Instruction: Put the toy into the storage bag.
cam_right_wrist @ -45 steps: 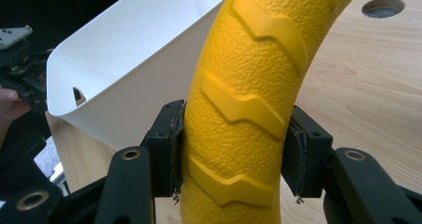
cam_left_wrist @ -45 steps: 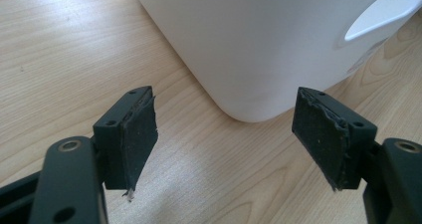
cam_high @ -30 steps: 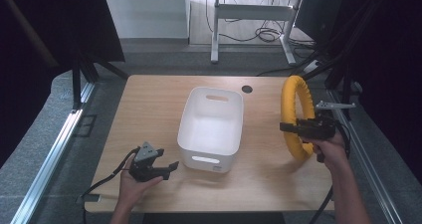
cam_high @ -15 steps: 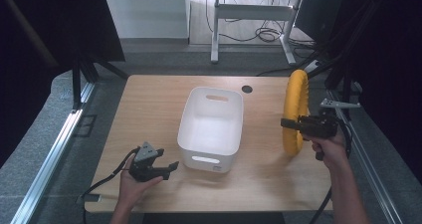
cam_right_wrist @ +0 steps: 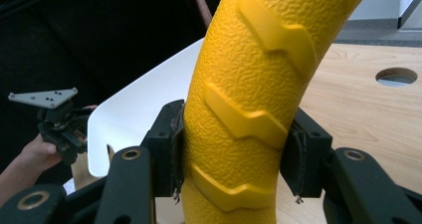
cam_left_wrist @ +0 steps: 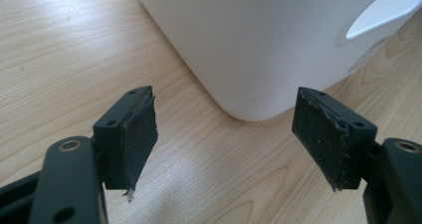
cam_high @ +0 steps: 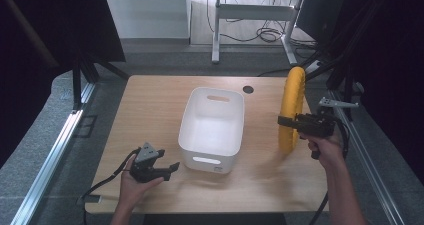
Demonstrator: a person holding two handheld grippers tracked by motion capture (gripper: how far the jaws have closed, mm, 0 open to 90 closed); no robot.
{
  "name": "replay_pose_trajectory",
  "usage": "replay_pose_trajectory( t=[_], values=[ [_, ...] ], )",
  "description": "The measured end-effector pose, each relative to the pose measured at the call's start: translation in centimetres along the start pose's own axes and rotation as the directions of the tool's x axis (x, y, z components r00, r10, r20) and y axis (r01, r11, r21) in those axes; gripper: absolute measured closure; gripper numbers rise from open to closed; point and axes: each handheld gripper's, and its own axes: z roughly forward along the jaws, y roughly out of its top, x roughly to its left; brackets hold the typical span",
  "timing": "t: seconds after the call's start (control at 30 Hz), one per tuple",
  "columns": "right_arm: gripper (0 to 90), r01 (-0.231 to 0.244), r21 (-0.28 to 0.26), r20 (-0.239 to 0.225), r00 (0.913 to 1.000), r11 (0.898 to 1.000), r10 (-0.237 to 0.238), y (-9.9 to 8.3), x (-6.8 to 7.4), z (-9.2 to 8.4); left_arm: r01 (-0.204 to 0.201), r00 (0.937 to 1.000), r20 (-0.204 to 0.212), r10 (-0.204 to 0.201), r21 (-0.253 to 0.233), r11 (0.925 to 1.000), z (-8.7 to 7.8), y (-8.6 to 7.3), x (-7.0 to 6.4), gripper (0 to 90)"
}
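Note:
A yellow ring (cam_high: 291, 105) with a knobbly, ribbed skin hangs upright above the table's right side, edge-on in the high view. My right gripper (cam_high: 286, 121) is shut on its lower part; in the right gripper view both pads press the yellow ring (cam_right_wrist: 249, 84) from either side, right gripper (cam_right_wrist: 234, 149). A white bin (cam_high: 186, 120) stands at mid-table, with nothing in the part I can see. My left gripper (cam_high: 169, 160) rests low by the bin's near left corner, open, its jaws (cam_left_wrist: 224, 134) wide apart and facing the white bin (cam_left_wrist: 259, 40).
The wooden table (cam_high: 150, 110) has a round cable hole (cam_high: 248, 89) behind the bin. Metal rails run along both sides of the table. In the right gripper view, the left gripper (cam_right_wrist: 59, 124) sits beyond the bin (cam_right_wrist: 134, 114).
The ring has turned in my right gripper from showing its open face to standing edge-on, and shifted slightly. The left gripper has stayed put.

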Motion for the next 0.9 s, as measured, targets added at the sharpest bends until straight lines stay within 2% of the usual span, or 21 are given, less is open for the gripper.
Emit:
replay_pose_trajectory(
  t=[0.27,0.47,0.5,0.6,0.63,0.83,0.9],
  values=[
    [49.3,0.009,-0.041,0.006,0.9999,0.999,-0.009,0.0,0.6,0.5,0.0,1.0,0.001,0.0,0.001,1.0,0.0,0.0,0.0,25.7],
    [49.3,0.004,-0.099,0.007,1.0,0.995,-0.003,0.0,0.9,1.0,-0.001,1.0,0.0,0.001,0.0,1.0,0.0,0.0,0.0,25.7],
    [49.3,-0.001,-0.125,0.009,1.0,0.992,0.002,-0.1,1.0,1.1,-0.001,1.0,0.001,0.001,0.002,1.0,0.0,0.0,0.0,25.7],
    [49.3,0.0,-0.145,0.016,0.9999,0.989,0.003,-0.2,1.1,1.3,-0.001,1.0,0.0,0.001,0.002,1.0,0.1,0.0,0.0,25.7],
    [49.3,-0.001,-0.168,0.026,0.9997,0.986,0.005,-0.3,1.4,1.5,-0.001,1.0,0.001,0.001,0.002,1.0,0.0,0.0,0.0,25.7],
    [49.2,0.007,-0.208,0.055,0.9985,0.978,0.005,-0.3,2.2,2.1,-0.001,1.0,0.001,0.001,0.001,1.0,0.0,0.0,0.0,25.7],
    [49.2,0.017,-0.23,0.079,0.9968,0.973,0.001,-0.4,2.6,2.4,-0.002,1.0,0.0,0.002,0.002,1.0,0.0,0.0,0.0,25.7]
  ],
)
